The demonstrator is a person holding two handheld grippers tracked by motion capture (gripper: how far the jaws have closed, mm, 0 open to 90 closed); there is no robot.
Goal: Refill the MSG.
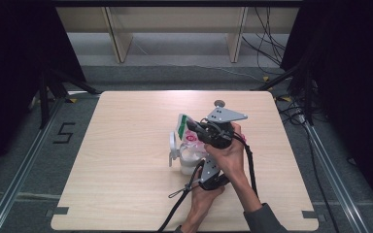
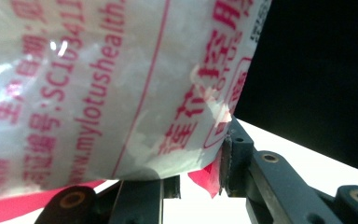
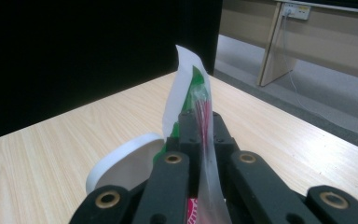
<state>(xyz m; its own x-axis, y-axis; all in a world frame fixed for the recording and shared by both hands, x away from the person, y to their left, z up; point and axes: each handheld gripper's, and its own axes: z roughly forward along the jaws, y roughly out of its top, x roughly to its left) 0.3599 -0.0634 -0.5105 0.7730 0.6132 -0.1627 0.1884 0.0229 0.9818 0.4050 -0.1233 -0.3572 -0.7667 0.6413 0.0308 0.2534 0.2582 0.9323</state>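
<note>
Near the middle of the wooden table [image 1: 126, 160], a plastic bag of white powder [image 2: 98, 88] with red print stands over a clear container [image 1: 188, 160] with its white lid [image 3: 121, 165] open. The right gripper [image 3: 200, 126] pinches the bag's top edge tightly. The left gripper [image 2: 193, 163] grips its lower part, jaws partly apart.

A pale wooden desk [image 1: 126, 194] stands on grey floor [image 1: 175, 73]. Beyond it, light wooden furniture legs [image 1: 119, 39] rise by the wall. Black cables [image 1: 267, 43] trail at the right, and a "5" marking [image 1: 64, 132] lies left.
</note>
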